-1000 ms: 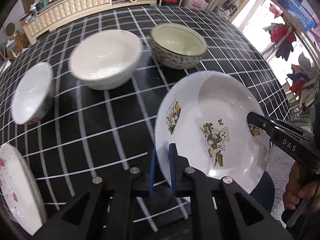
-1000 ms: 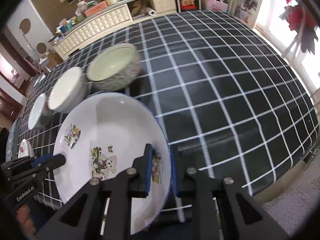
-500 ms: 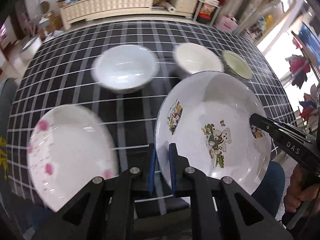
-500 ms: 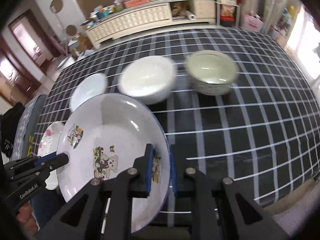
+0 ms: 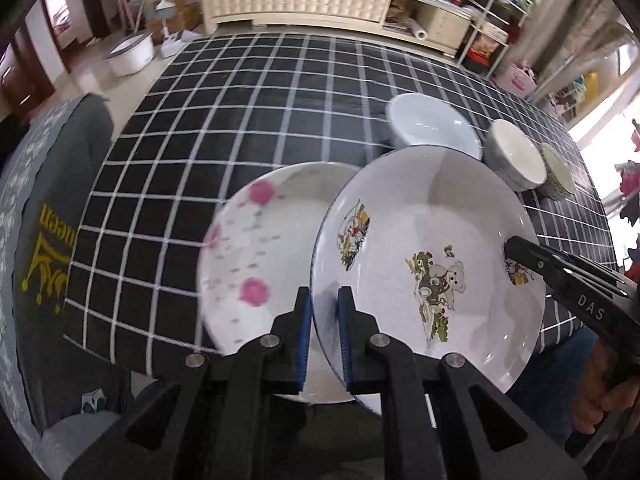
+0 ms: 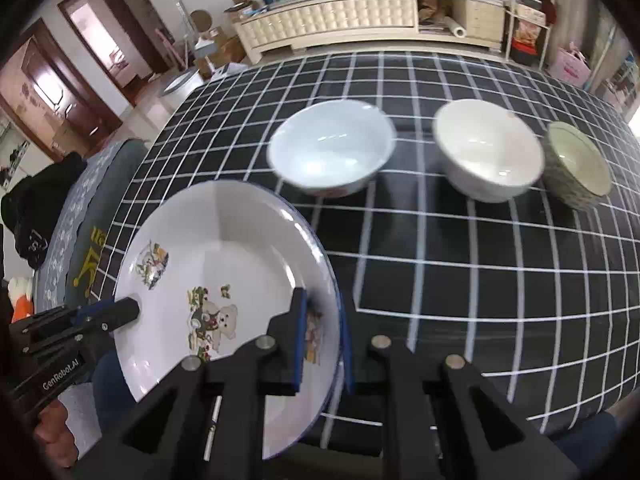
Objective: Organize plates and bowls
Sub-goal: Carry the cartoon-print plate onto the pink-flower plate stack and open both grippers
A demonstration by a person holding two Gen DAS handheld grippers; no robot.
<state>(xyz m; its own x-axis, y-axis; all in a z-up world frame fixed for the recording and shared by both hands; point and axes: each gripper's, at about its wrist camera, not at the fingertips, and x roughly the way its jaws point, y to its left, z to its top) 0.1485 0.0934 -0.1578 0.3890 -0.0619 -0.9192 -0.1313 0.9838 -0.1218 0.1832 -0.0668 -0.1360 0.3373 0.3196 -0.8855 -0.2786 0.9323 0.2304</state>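
Observation:
A white bear-print plate with a blue rim is held in the air by both grippers. My left gripper is shut on its left rim. My right gripper is shut on its right rim; the plate also shows in the right wrist view. Below it, partly covered, a white plate with pink flowers lies near the table's front edge. Three bowls stand in a row behind: a pale blue-white one, a white one and a patterned greenish one.
The table has a black cloth with a white grid. A grey cushioned chair stands at its left end. A cream sideboard with clutter lines the far wall. A white basin sits on the floor.
Both grippers have carried the bear plate leftward along the table. The pink-flower plate now lies partly under it, and the bowls have shifted to the right in view.

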